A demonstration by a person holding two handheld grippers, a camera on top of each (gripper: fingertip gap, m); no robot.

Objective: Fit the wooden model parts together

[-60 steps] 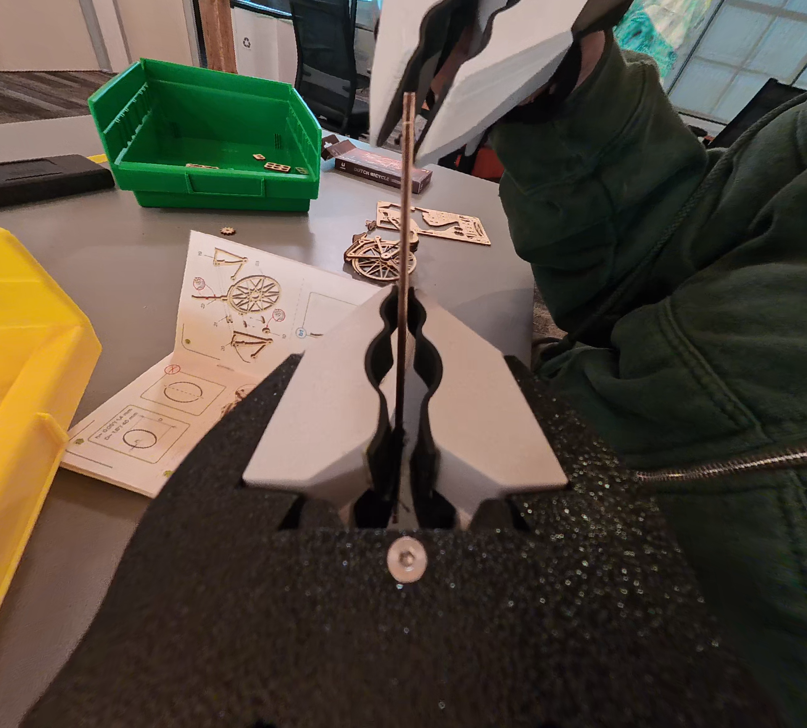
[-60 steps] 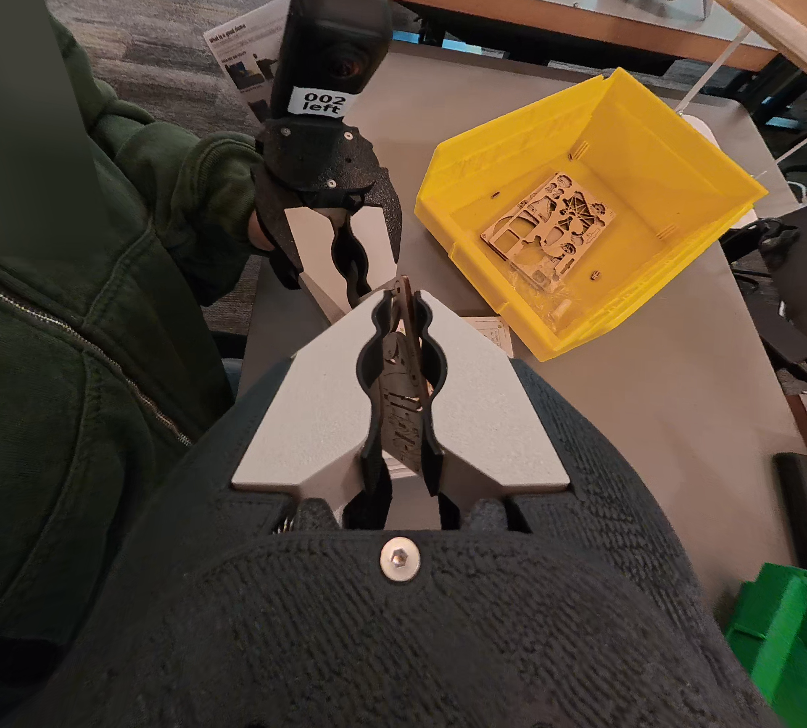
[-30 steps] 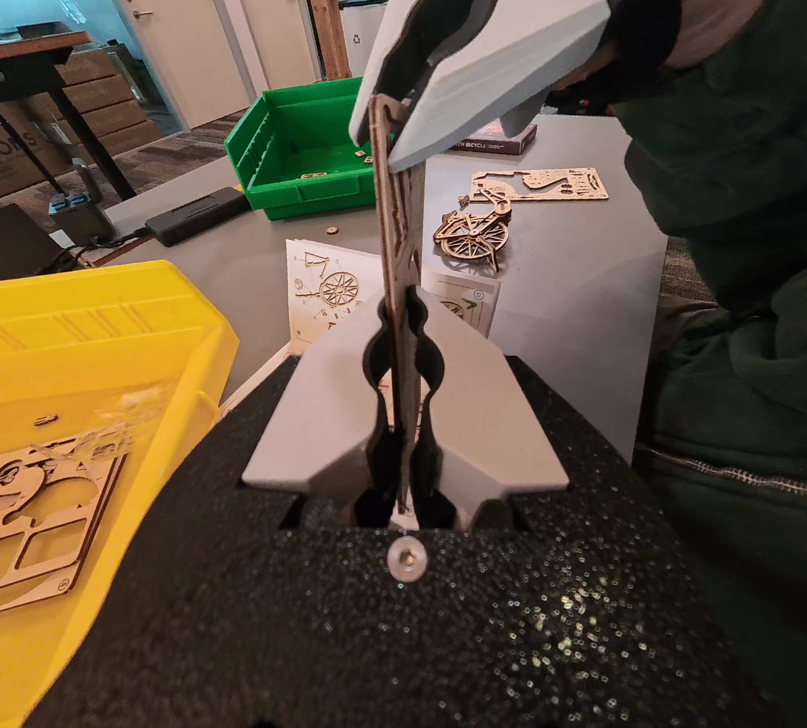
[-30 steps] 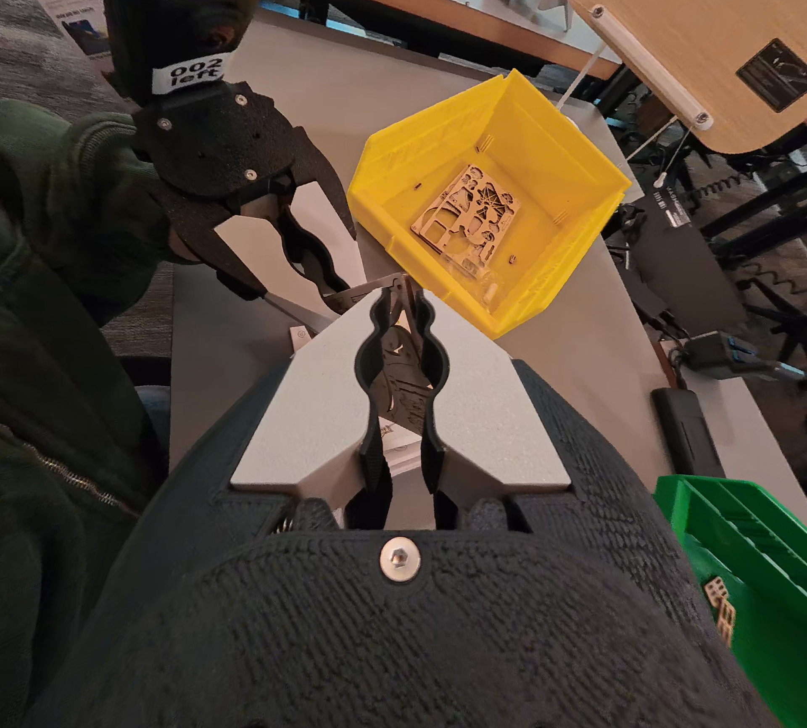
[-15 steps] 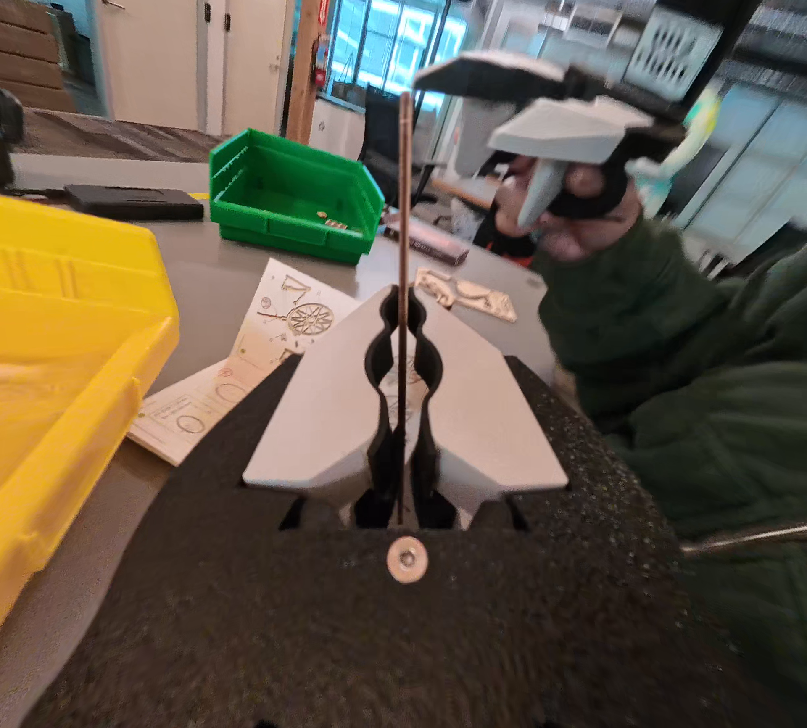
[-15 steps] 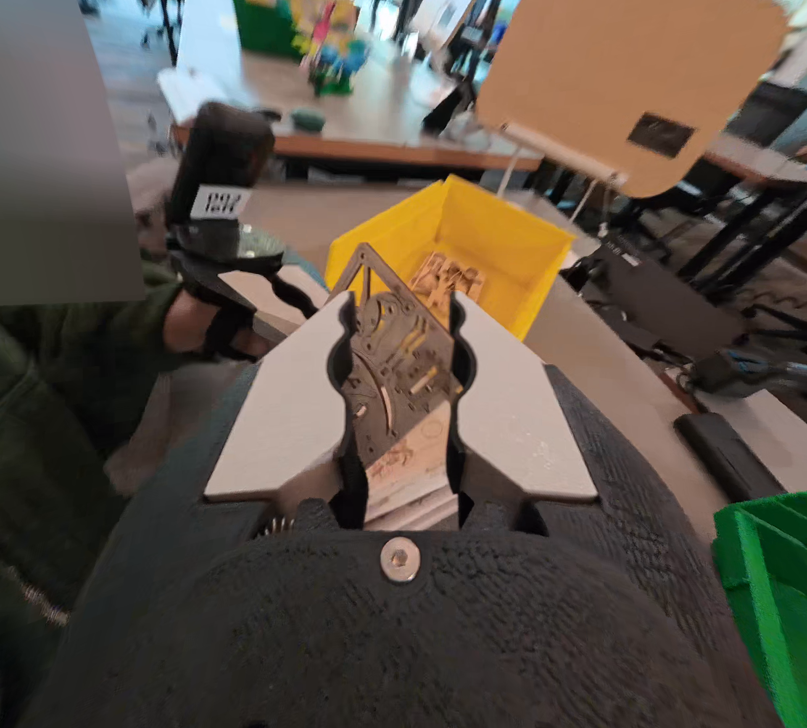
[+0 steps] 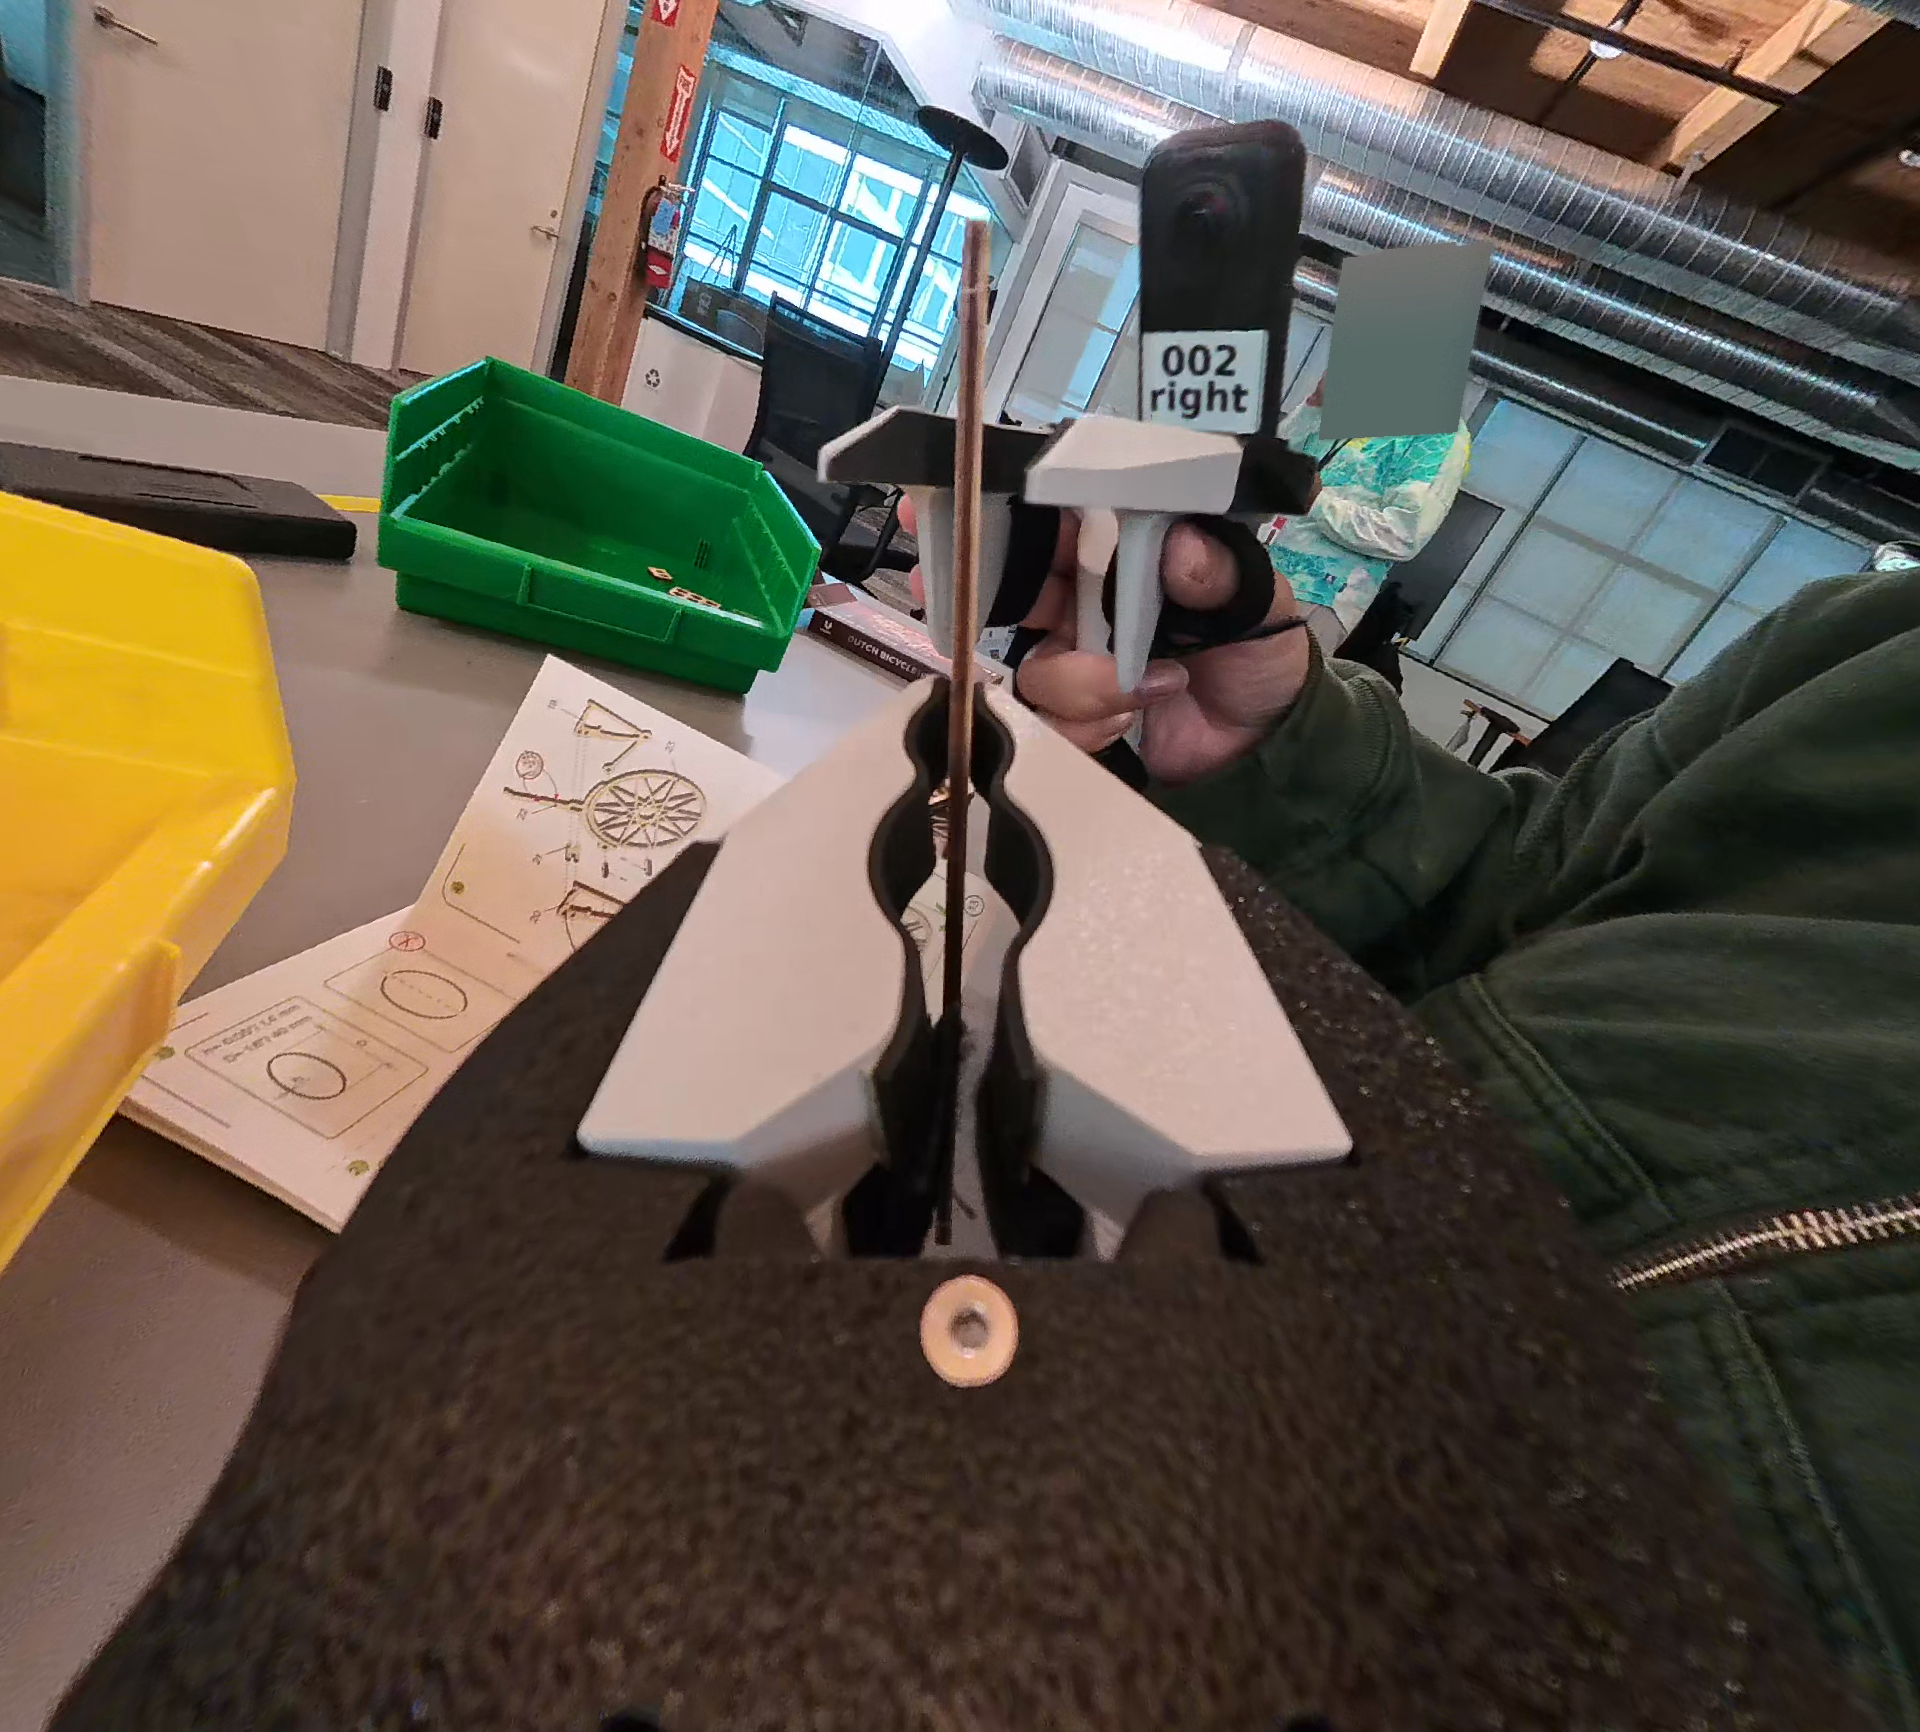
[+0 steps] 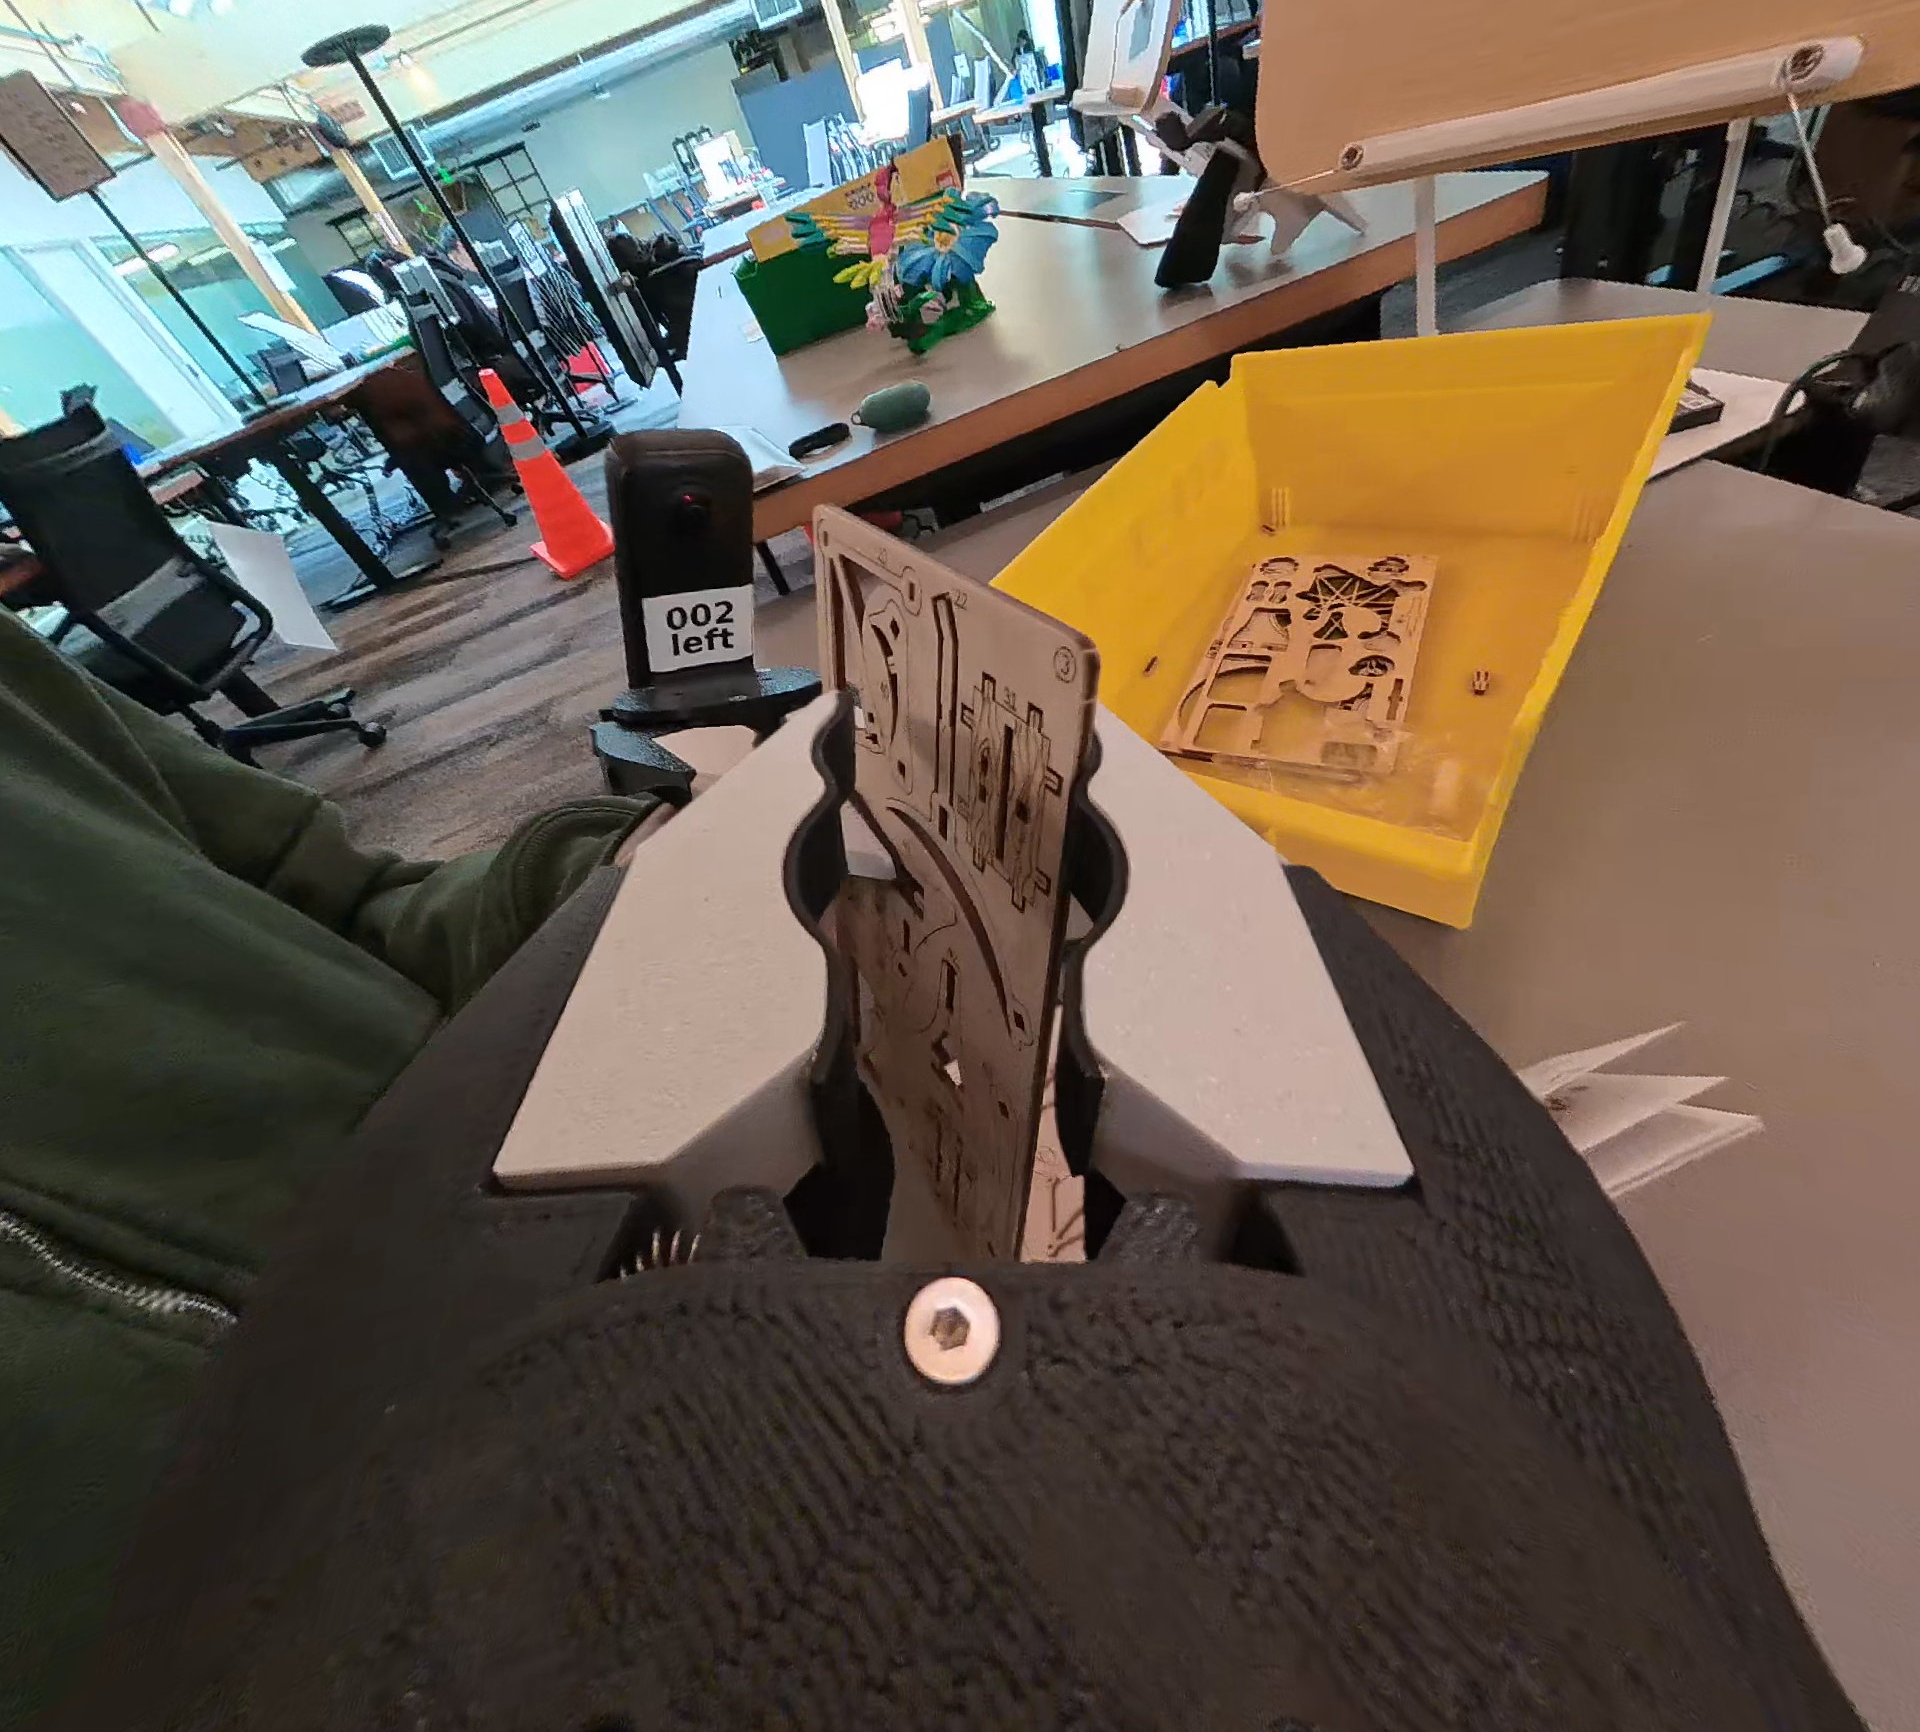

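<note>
My left gripper (image 7: 961, 706) is shut on a thin wooden parts sheet (image 7: 971, 477). I see the sheet edge-on, standing upright above the table. In the right wrist view the sheet (image 8: 956, 809) shows its laser-cut face through the wide gap of my right gripper (image 8: 961, 726), which is open and empty. In the left wrist view the right gripper (image 7: 928, 469) is held in a hand behind the sheet, apart from it. The left gripper's camera (image 8: 681, 570) rises behind the sheet; its fingertips are hidden.
A yellow bin (image 8: 1382, 477) holds another wooden sheet (image 8: 1309, 664); it also shows at the left of the left wrist view (image 7: 104, 747). A green bin (image 7: 582, 487) with small parts stands at the back. An instruction sheet (image 7: 499, 903) lies on the grey table (image 7: 343, 674). A green sleeve (image 7: 1558, 851) is at the right. Both grippers' tips are close together, under 4 cm apart.
The right gripper, shut on the sheet's top edge a second ago, has let go, opened and drawn back. The left gripper has tilted up, still holding the sheet.
</note>
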